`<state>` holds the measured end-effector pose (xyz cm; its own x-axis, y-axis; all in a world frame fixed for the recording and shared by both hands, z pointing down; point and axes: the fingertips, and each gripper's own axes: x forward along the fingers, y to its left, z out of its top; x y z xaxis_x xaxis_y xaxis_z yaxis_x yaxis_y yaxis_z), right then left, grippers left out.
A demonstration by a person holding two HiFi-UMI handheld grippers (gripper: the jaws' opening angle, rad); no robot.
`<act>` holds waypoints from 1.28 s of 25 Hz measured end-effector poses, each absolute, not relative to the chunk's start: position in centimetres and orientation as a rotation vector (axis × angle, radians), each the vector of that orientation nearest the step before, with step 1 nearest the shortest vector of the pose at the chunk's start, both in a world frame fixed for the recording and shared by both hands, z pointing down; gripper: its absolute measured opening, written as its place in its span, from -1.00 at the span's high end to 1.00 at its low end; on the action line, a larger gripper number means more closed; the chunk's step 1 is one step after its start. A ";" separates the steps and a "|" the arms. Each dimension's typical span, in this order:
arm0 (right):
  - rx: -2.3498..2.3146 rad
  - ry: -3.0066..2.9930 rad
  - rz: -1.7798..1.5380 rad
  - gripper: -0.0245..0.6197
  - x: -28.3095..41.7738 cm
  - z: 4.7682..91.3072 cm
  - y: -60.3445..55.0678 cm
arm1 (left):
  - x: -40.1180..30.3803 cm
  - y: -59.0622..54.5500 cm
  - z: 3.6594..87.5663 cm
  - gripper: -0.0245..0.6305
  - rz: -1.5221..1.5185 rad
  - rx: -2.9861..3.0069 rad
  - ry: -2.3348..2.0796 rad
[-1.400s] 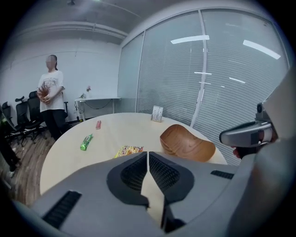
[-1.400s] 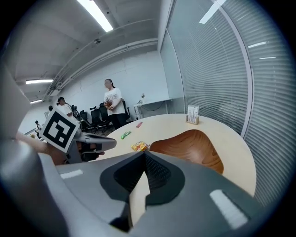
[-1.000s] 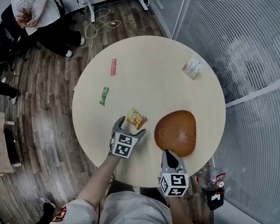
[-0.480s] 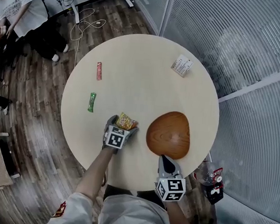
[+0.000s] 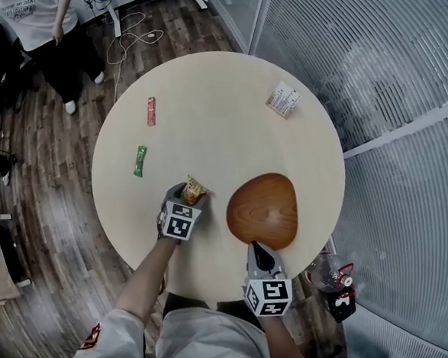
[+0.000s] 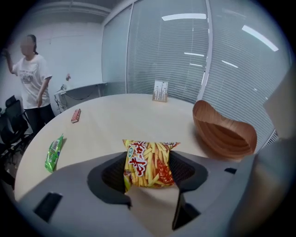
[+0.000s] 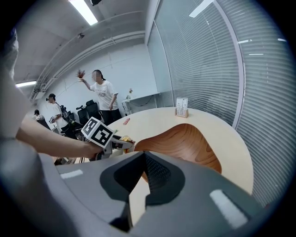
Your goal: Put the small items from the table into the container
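Note:
A yellow snack packet (image 5: 193, 188) printed with fries lies on the round pale table (image 5: 214, 97), just left of the brown wooden bowl (image 5: 262, 209). My left gripper (image 5: 189, 194) is around the packet, its jaws closing. In the left gripper view the packet (image 6: 148, 162) fills the gap in the left gripper (image 6: 149, 172), both pads against its sides. The bowl (image 6: 224, 132) stands to the right there. My right gripper (image 5: 259, 252) hovers at the bowl's near edge, shut and empty. In the right gripper view the right gripper (image 7: 147, 178) points at the bowl (image 7: 185, 141).
A green packet (image 5: 139, 161) and a red bar (image 5: 151, 110) lie on the table's left side. A white card stand (image 5: 284, 100) sits at the far right. A person (image 5: 36, 16) stands beyond the table. Glass walls run along the right, with a bottle (image 5: 330, 275) on the floor.
My left gripper moved forward over the snack packet, and its jaws, wide open before, have closed in on the packet's sides. The right gripper stayed by the bowl.

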<state>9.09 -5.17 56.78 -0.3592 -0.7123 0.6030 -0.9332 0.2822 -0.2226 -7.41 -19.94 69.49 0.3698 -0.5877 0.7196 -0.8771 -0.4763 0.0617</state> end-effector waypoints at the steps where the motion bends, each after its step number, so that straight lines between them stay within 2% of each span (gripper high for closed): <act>1: 1.483 -2.178 0.779 0.92 9.0 56.7 -5.2 | -7.3 -19.9 68.4 0.10 0.854 2.199 -1.282; 6: 1.496 -2.201 0.770 0.92 9.7 56.0 -5.1 | -4.4 -19.4 61.7 0.10 0.684 2.297 -1.277; 13: 1.567 -2.200 0.771 0.92 12.2 54.9 -3.7 | 5.3 -15.6 56.0 0.10 0.634 2.457 -1.058; 19: 1.649 -2.155 0.782 0.92 16.1 54.8 -1.2 | 12.7 -13.2 57.8 0.10 0.691 2.474 -0.962; 25: 1.702 -2.124 0.797 0.92 19.4 54.9 0.3 | 14.5 -13.1 61.8 0.09 0.788 2.416 -1.012; 28: 1.706 -2.125 0.797 0.92 20.2 54.8 0.3 | 14.6 -12.9 61.7 0.00 0.738 2.409 -1.019; 30: 1.701 -2.132 0.797 0.92 20.4 54.9 0.1 | 15.0 -12.8 61.7 -0.17 0.730 2.411 -1.001; 32: 1.693 -2.143 0.794 0.92 20.3 54.9 -0.2 | 15.1 -12.7 61.6 -0.24 0.729 2.411 -0.998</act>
